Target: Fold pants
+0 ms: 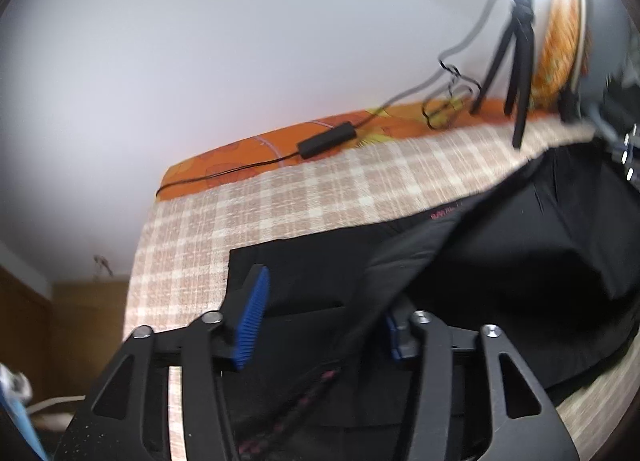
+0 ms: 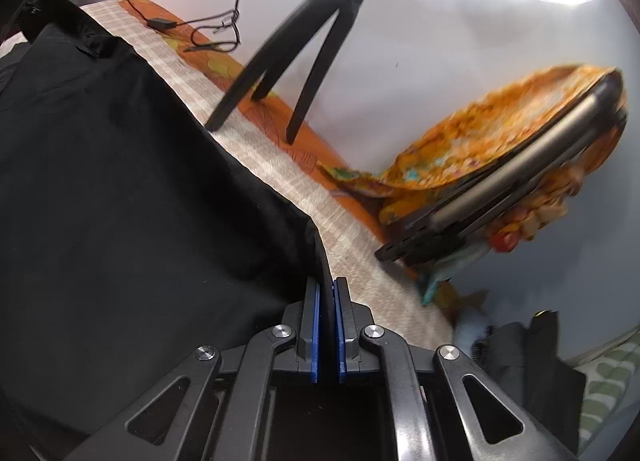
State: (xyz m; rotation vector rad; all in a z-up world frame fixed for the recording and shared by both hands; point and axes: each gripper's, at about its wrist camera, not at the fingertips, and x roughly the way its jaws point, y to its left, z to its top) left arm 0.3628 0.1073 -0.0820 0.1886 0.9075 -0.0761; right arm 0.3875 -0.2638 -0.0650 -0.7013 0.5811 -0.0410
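Black pants (image 2: 120,181) lie across the checked bed (image 1: 280,189), a tripod (image 2: 296,57) standing at its far edge. The right gripper (image 2: 327,325) pinches the pants' edge between its fingers, while the left gripper (image 1: 320,321) has its fingers spread, a fold of pants draped loose between them.

We see our left gripper (image 1: 320,321) at the bottom of the left wrist view, its jaws standing apart: the blue ribbed pad (image 1: 252,319) on the left is tilted and fully exposed, while only a sliver of the opposite blue pad shows lower right of centre, behind dark cloth. Black linkage arms with silver pivot screws fan out toward both lower corners. Our right gripper (image 2: 328,325) sits at the bottom centre of the right wrist view, its two blue pads upright, parallel and pinched on a thin black fabric edge of the pants (image 2: 120,181).
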